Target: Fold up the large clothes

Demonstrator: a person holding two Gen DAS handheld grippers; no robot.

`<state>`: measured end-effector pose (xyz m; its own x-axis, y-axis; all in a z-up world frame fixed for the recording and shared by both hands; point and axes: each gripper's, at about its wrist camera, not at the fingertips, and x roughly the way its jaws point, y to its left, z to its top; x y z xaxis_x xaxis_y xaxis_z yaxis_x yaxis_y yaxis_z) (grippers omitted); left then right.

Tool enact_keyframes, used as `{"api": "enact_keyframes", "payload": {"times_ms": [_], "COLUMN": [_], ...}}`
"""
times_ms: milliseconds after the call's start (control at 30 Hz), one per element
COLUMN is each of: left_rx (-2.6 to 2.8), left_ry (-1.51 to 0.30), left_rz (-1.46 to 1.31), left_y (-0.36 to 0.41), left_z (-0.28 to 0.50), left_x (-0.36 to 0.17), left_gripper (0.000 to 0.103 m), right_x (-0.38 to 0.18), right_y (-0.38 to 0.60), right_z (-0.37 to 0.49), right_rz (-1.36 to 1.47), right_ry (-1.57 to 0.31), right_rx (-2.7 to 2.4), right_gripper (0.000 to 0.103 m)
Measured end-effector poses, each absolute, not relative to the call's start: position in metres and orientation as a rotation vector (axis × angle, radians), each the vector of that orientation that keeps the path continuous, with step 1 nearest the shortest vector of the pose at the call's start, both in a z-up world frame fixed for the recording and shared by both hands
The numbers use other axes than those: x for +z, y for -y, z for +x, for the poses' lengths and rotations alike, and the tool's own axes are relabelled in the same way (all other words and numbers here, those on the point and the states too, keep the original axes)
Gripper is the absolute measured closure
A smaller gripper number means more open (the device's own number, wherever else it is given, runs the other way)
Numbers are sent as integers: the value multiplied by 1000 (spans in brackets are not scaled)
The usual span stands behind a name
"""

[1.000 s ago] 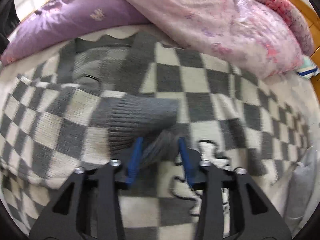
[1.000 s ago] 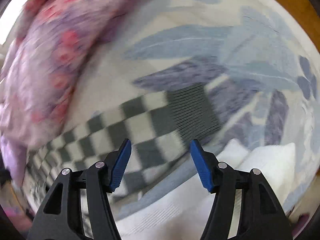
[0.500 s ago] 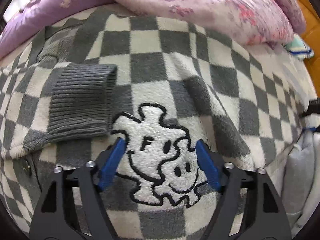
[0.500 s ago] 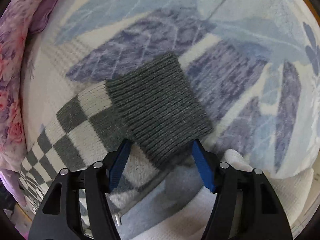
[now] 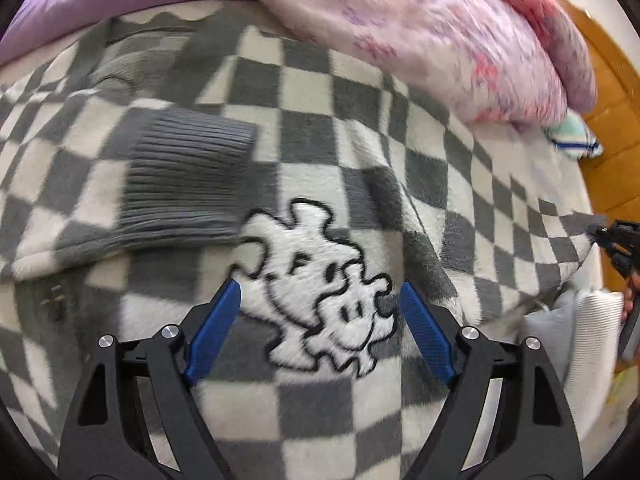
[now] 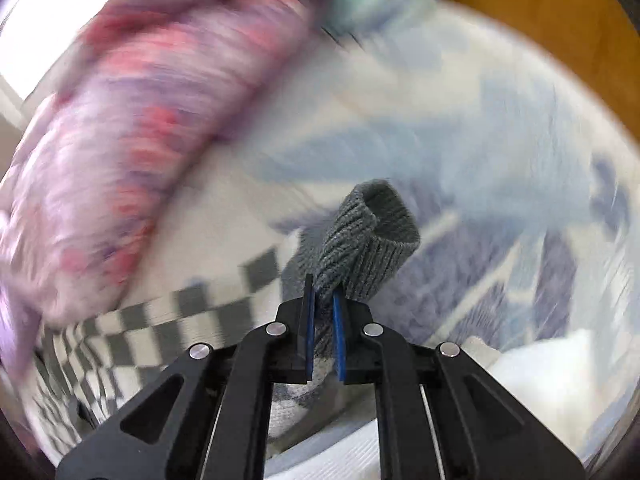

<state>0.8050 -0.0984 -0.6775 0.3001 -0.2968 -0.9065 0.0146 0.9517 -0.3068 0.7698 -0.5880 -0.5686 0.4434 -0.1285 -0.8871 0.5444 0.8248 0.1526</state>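
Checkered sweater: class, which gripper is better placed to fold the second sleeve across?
Right. The right gripper is already shut on the grey ribbed cuff, lifted off the bedsheet. The left gripper hovers open over the cartoon patch.

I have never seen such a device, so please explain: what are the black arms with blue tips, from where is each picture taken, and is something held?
There is no robot here. A person holds one two-finger gripper in each hand, and a wide-angle camera on each looks forward along its fingers.

The left camera shows the left gripper open, holding nothing, above a grey and white checkered sweater with a cartoon patch. One grey ribbed cuff is folded across the sweater. The sweater lies on a bed, with a pink floral quilt behind it.

The right camera, which is blurred, shows the right gripper shut on the sweater's other ribbed cuff, lifted over a blue leaf-print sheet.
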Motion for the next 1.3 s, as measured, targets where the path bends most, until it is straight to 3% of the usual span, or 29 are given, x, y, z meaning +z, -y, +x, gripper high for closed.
{"api": "enact_keyframes", "payload": {"times_ms": [233, 400, 667, 900, 1067, 1200, 1233, 1267, 1300], "left_rx": [-88, 0, 142, 206, 214, 212, 211, 206, 205], "left_ry": [-1208, -1182, -1165, -1186, -1208, -1209, -1206, -1204, -1204], "left_rz": [-288, -309, -316, -325, -338, -356, -356, -362, -368], "left_y": [10, -71, -198, -275, -298, -304, -303, -302, -301], "left_z": [796, 787, 764, 747, 737, 737, 736, 738, 740], "left_x": [-634, -617, -600, -608, -619, -619, -619, -617, -617], "left_gripper": [21, 21, 21, 20, 20, 20, 20, 20, 20], "right_x": [-475, -448, -477, -551, -606, -618, -613, -609, -595], "right_y": [429, 301, 91, -49, -73, -64, -59, -57, -51], "right_z": [783, 791, 796, 799, 800, 790, 787, 787, 785], "right_rz": [268, 240, 219, 175, 221, 359, 391, 397, 405], "right_ry": [-853, -808, -897, -1082, -1194, -1266, -1272, -1266, -1226], "right_rx": [-173, 5, 272, 325, 320, 387, 413, 425, 448], "right_gripper": [96, 96, 96, 95, 83, 72, 66, 53, 48]}}
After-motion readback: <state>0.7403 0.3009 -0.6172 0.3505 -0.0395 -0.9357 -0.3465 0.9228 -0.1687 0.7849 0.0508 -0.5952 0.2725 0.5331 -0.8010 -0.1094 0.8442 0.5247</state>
